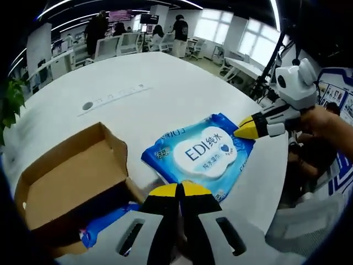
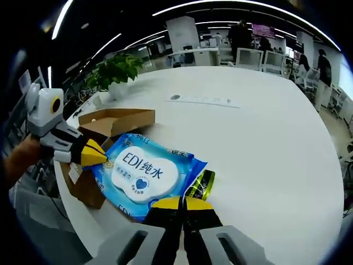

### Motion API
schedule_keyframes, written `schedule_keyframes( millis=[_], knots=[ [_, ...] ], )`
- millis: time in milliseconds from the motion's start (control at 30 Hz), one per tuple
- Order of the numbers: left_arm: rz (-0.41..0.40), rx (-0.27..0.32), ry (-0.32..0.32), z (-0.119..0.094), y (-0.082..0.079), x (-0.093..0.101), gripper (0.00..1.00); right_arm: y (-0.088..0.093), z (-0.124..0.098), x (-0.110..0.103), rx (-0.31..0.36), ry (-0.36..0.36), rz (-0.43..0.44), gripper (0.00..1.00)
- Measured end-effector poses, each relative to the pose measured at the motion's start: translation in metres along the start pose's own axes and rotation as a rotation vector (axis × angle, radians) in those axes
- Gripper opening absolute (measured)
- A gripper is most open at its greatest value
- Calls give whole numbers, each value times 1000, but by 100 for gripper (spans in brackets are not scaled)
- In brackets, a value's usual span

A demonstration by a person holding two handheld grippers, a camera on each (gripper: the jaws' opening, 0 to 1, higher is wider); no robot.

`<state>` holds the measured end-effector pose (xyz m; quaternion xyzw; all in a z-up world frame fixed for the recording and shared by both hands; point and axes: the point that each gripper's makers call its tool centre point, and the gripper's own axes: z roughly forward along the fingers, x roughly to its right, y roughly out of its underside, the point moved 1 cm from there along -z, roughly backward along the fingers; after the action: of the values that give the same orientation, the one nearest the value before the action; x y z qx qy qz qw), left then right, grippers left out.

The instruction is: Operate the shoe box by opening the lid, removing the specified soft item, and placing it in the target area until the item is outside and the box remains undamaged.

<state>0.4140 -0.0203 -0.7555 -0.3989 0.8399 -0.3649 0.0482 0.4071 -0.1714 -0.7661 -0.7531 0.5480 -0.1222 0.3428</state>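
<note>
Blue wipes pack (image 1: 201, 155) lies on the table (image 1: 165, 88) beside your open cardboard box (image 1: 66, 182). Your left gripper (image 1: 179, 190) is closed, gripping nothing. Your right gripper (image 2: 182, 203) is closed at the pack's edge; whether it grips, I can't tell.

Potted plant (image 2: 117, 70) at white table's (image 2: 265, 132) edge, office desks (image 1: 118, 45) beyond.

The blue wipes pack (image 1: 201, 154) reads "EDI纯水".
</note>
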Motion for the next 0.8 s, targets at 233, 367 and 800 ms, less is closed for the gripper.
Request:
schedule_keyframes(
  millis=[233, 367, 800],
  knots=[
    [28, -42, -4, 17, 5, -3, 0, 4, 11, 9, -8, 22, -16, 0],
    [36, -52, -1, 23, 6, -2, 0, 9, 13, 15, -5, 36, -21, 0],
    [94, -108, -24, 36, 6, -5, 0, 18, 27, 22, 11, 54, 0, 0]
  ],
)
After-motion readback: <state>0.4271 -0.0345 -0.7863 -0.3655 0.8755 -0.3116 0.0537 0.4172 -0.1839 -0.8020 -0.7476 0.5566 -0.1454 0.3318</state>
